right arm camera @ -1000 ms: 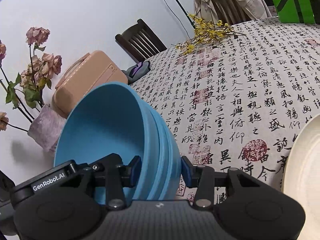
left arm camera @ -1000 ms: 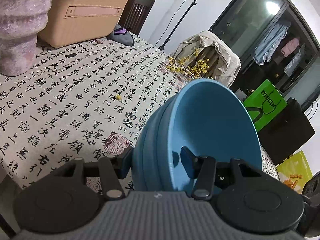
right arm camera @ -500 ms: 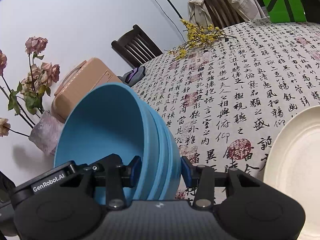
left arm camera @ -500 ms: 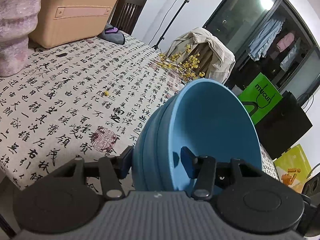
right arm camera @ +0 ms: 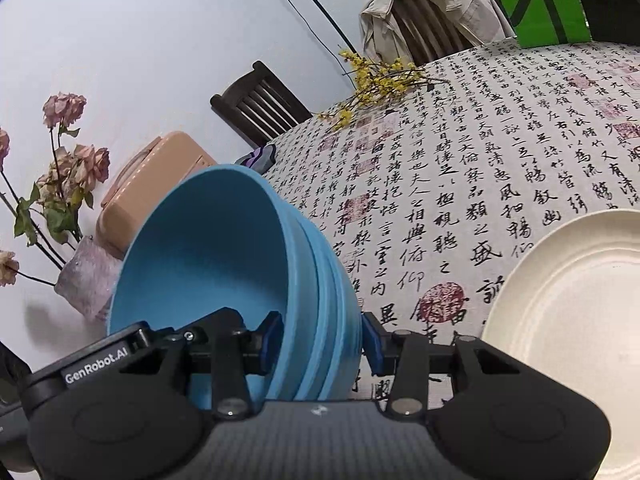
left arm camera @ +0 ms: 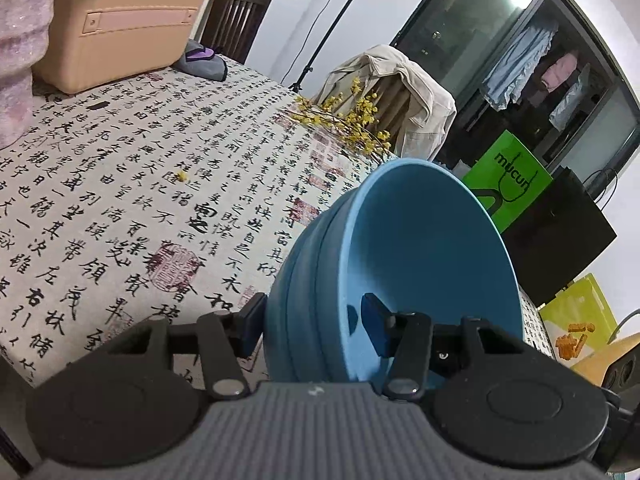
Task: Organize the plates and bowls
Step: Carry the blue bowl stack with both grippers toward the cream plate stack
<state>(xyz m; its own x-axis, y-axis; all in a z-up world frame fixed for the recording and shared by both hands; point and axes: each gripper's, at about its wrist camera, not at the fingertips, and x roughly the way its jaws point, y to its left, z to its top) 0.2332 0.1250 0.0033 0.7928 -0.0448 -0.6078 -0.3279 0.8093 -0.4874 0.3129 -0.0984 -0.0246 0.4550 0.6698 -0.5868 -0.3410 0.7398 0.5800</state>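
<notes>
We see the left gripper [left arm camera: 312,326] clamped on the rim of a stack of blue bowls [left arm camera: 420,256], one blue pad on the outer wall and the other inside the top bowl, the jaws only as far apart as the nested rims are thick; the right gripper [right arm camera: 322,338] is clamped on the opposite rim of the same stack of blue bowls [right arm camera: 224,248], again with one pad inside and one outside; the bowls are thus held between the two grippers, above the near part of the table [right arm camera: 500,152], whose cloth is printed with black calligraphy and red seals; whether the stack touches the cloth we cannot tell, since the gripper bodies hide its underside; in the left wrist view the mouth of the stack opens toward the right of the picture, in the right wrist view toward the left, so the axis of the nested bowls runs across each view rather than along the fingers; just right of the right gripper a cream plate [right arm camera: 576,320] lies flat on the table, apart from the bowls; farther off on the cloth lie yellow flower sprigs [right arm camera: 376,80], a peach case [left arm camera: 124,20] and a vase of dried roses [right arm camera: 86,280]
</notes>
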